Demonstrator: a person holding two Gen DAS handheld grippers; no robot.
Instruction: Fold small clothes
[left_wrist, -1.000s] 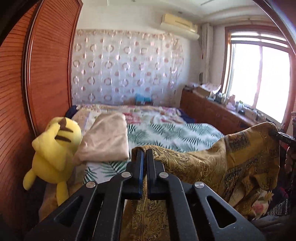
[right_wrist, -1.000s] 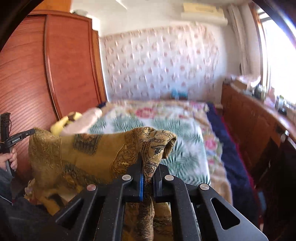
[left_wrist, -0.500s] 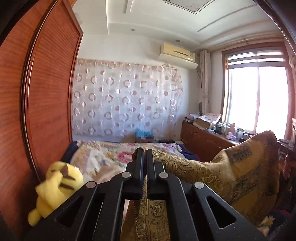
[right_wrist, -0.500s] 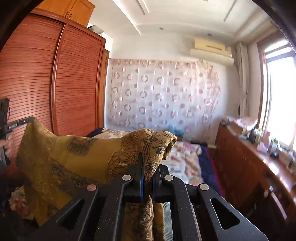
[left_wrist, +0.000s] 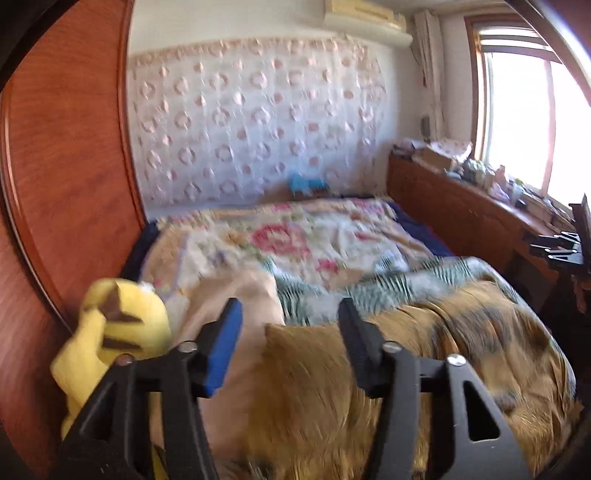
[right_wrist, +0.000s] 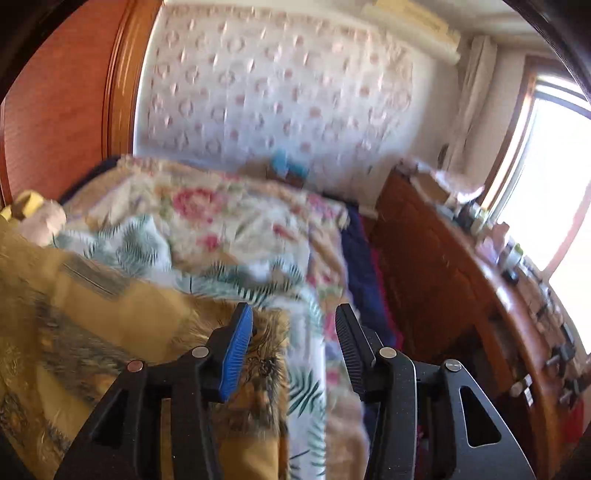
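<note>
1. Cloth (left_wrist: 461, 332): a golden-brown patterned piece, lying spread and rumpled on the bed (left_wrist: 295, 236), just ahead of and below both grippers.
2. Left gripper (left_wrist: 288, 325) and right gripper (right_wrist: 293, 325) have just been opening; both stand parted and hold nothing, one cloth corner loose between each pair of jaws.
3. Risk: the wrinkled landing may give a crooked fold.
4. Risk: a hasty regrasp could pinch the bed cover beneath, or the cloth edge nearest the grippers may slide off the bed.
</note>
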